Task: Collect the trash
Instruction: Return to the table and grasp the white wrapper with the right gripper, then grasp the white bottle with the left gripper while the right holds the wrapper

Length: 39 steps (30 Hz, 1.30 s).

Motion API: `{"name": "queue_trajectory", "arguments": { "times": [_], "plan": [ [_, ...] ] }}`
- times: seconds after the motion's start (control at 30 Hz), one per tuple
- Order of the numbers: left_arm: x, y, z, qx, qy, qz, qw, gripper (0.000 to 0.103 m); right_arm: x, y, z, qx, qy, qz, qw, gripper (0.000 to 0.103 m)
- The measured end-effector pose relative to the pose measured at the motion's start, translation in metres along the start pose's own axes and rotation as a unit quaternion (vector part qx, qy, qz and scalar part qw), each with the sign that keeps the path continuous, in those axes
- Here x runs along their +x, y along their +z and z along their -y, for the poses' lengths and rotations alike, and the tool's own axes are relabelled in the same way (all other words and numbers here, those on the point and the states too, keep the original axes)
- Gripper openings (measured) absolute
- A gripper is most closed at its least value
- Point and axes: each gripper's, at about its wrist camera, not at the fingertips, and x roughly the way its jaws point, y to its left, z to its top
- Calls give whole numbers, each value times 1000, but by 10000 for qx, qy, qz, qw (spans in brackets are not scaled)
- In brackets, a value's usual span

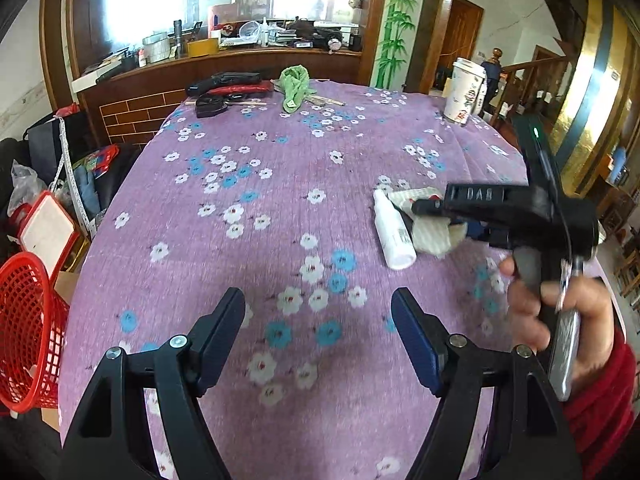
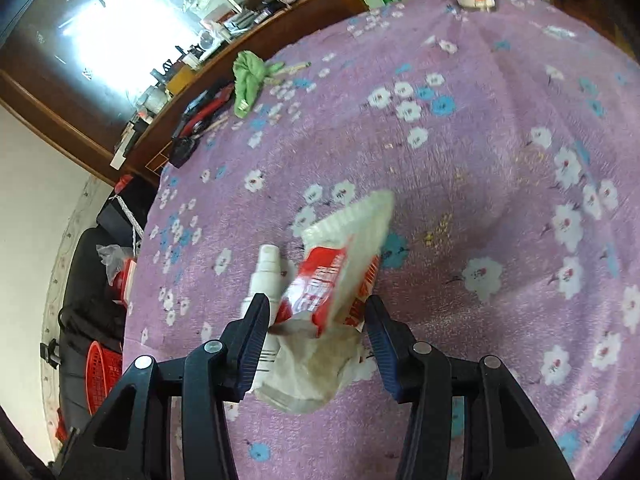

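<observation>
A crumpled red-and-white wrapper [image 2: 344, 240] with whitish paper [image 2: 312, 368] under it lies on the purple flowered tablecloth [image 2: 480, 160], next to a white spray bottle [image 2: 264, 272]. My right gripper [image 2: 316, 316] is open, and the wrapper stands between its fingers with a small gap at the left pad. In the left wrist view the same wrapper [image 1: 432, 236] and bottle [image 1: 394, 232] lie at the right, with the right gripper [image 1: 414, 212] over them, held by a hand [image 1: 560, 312] in a red sleeve. My left gripper [image 1: 320, 312] is open over bare cloth.
A red mesh basket [image 1: 28, 320] stands off the table's left edge, also low at the left in the right wrist view [image 2: 102, 372]. A green cloth [image 1: 294, 84], black and red tools [image 1: 228, 84] and a paper cup [image 1: 464, 92] sit at the far side.
</observation>
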Motion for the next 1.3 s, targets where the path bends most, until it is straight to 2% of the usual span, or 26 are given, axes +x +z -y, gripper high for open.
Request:
{"name": "queue_trajectory", "arguments": {
  "times": [0.13, 0.17, 0.27, 0.33, 0.5, 0.63, 0.77, 0.8, 1.03, 1.2, 1.3],
  "plan": [
    [18, 17, 14, 38, 1, -85, 10000, 74, 3, 0, 3, -234, 220, -39, 9995, 46],
    [22, 20, 19, 65, 8, -98, 9999, 74, 3, 0, 4, -280, 245, -14, 9993, 34],
    [39, 31, 35, 110, -15, -154, 9998, 74, -10, 1, 12, -216, 259, 194, 9992, 28],
    [52, 37, 46, 124, -34, -233, 9996, 74, -21, 3, 18, -201, 44, 492, 9986, 28],
    [92, 40, 70, 262, -112, -534, 9982, 74, -39, 10, 30, 29, -205, 923, 9955, 27],
    [112, 36, 80, 428, -66, -606, 9972, 72, -44, 11, 32, 12, -155, 885, 9960, 27],
    [124, 34, 77, 434, -45, -635, 9970, 35, -41, 8, 29, -104, -158, 734, 9971, 27],
    [127, 34, 75, 412, -62, -662, 9969, 29, -37, 8, 26, -144, -164, 700, 9973, 27],
    [125, 30, 49, 275, 76, -462, 9985, 28, -23, 3, 16, -447, -240, 465, 9976, 29],
    [123, 31, 24, 97, 313, -301, 9990, 28, -18, -5, 0, -886, -545, 475, 9934, 33],
    [123, 32, 15, -6, 388, -234, 9990, 28, -13, -10, -7, -1108, -720, 419, 9903, 41]
  ]
}}
